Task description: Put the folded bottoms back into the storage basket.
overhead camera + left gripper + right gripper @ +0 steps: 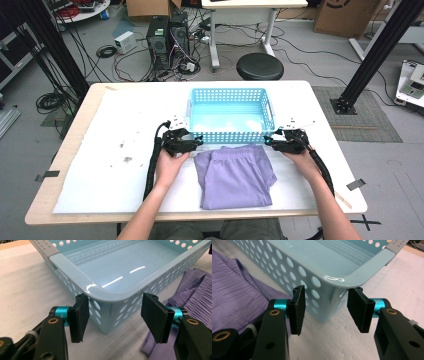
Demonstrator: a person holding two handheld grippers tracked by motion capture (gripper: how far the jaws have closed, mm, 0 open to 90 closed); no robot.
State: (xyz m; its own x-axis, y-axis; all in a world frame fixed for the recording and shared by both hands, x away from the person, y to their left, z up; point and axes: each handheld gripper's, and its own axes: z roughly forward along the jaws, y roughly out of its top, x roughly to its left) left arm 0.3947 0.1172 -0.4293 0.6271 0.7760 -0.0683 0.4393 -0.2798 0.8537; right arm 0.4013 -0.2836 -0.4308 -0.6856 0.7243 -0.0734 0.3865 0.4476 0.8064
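You are facing a light blue plastic basket (pixel 230 116), rectangular, with walls full of round holes, a smooth rolled rim, grey handle grips on its short ends, and a glossy bare floor. It is sitting at the middle of the table (pixel 100 150), toward the far side.

Your left gripper (pixel 191 143) is pointing at the basket's near left corner, and your right gripper (pixel 272 141) is pointing at its near right corner. In each gripper view the rounded corner is sitting between the two black jaws, which are standing spread with a gap on both sides, pinching nothing.

A folded purple garment (pixel 236 175) is lying flat just near of the basket, between your two hands, its gathered waistband (pixel 234 287) close to the basket's near wall.

Open white tabletop is stretching wide to the left of the basket, with a narrower strip to its right and a thin band beyond its far wall before the table's far edge.
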